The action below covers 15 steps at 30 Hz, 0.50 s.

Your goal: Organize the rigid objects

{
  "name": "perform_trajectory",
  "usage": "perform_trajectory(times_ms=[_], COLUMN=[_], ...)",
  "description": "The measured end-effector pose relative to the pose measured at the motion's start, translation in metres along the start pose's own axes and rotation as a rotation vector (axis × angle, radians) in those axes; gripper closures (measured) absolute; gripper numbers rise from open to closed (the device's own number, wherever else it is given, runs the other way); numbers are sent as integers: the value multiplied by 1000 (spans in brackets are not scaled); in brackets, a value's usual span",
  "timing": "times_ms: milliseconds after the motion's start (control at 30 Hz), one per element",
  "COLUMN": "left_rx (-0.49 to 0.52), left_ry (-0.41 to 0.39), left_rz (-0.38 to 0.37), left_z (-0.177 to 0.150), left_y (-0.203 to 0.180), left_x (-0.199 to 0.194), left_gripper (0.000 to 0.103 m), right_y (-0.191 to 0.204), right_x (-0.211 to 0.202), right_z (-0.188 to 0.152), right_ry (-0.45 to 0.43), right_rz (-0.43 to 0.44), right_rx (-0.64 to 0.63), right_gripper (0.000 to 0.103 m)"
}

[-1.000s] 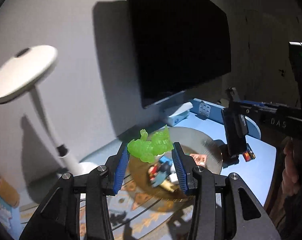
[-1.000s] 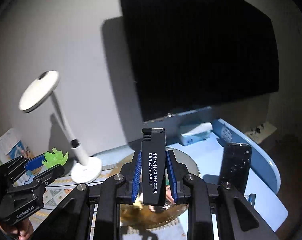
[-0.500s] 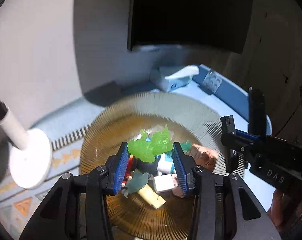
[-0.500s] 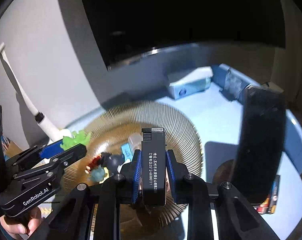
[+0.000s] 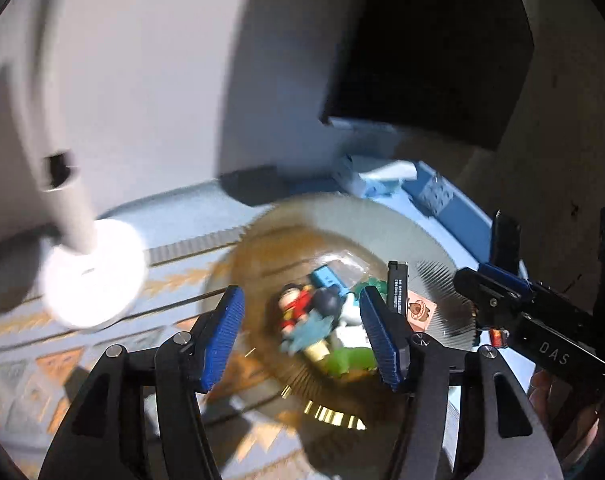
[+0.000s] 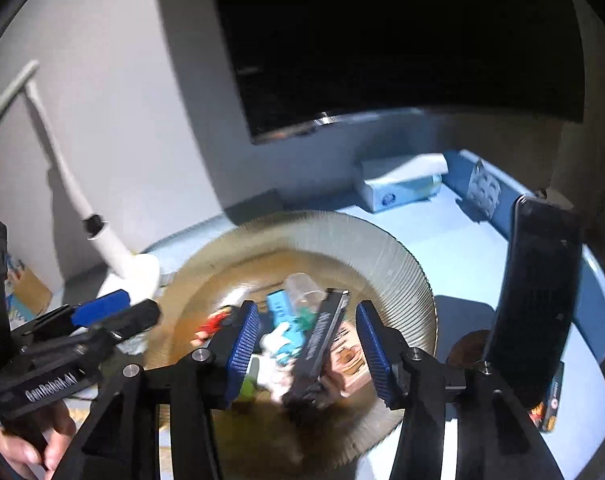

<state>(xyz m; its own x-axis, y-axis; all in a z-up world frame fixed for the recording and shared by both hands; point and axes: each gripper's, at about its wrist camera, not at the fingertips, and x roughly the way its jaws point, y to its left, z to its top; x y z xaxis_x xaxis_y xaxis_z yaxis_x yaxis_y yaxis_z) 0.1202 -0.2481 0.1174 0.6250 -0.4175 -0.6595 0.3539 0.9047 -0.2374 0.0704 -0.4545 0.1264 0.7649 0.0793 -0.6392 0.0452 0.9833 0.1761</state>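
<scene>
An amber ribbed glass plate [image 5: 434, 248] [image 6: 402, 256] holds several small toys. My left gripper [image 5: 300, 336] is open above it. The green toy figure [image 5: 348, 360] lies blurred in the plate near the left gripper's right finger. My right gripper [image 6: 308, 354] is open over the plate. The black rectangular lighter [image 6: 320, 344] [image 5: 396, 288] sits tilted between the right gripper's jaws, free of the pads, among the toys. A red figure [image 5: 296, 308], a blue block [image 6: 280, 308] and a pink tile [image 5: 420, 312] also lie in the plate.
A white desk lamp base [image 5: 90, 272] stands left of the plate. A tissue box [image 6: 398, 184] sits behind it under a dark monitor [image 6: 382, 40]. A black phone on a stand [image 6: 538, 300] rises at the right. A patterned mat [image 5: 42, 360] covers the near left.
Both grippers have opened over the plate. The green figure has dropped from the left gripper into the plate, and the black lighter has left the right gripper's pads and tilted.
</scene>
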Motion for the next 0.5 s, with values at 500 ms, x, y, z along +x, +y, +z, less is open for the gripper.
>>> perform_trajectory(times_ms=[500], left_rx=[-107], left_ry=[-245], left_rz=[445], left_z=[-130], left_y=[56], left_x=[-229], left_gripper=[22], right_y=[170], right_x=[-91], right_z=[-89], right_ry=[-1], right_rz=[186], right_rx=[-189], right_gripper=[39])
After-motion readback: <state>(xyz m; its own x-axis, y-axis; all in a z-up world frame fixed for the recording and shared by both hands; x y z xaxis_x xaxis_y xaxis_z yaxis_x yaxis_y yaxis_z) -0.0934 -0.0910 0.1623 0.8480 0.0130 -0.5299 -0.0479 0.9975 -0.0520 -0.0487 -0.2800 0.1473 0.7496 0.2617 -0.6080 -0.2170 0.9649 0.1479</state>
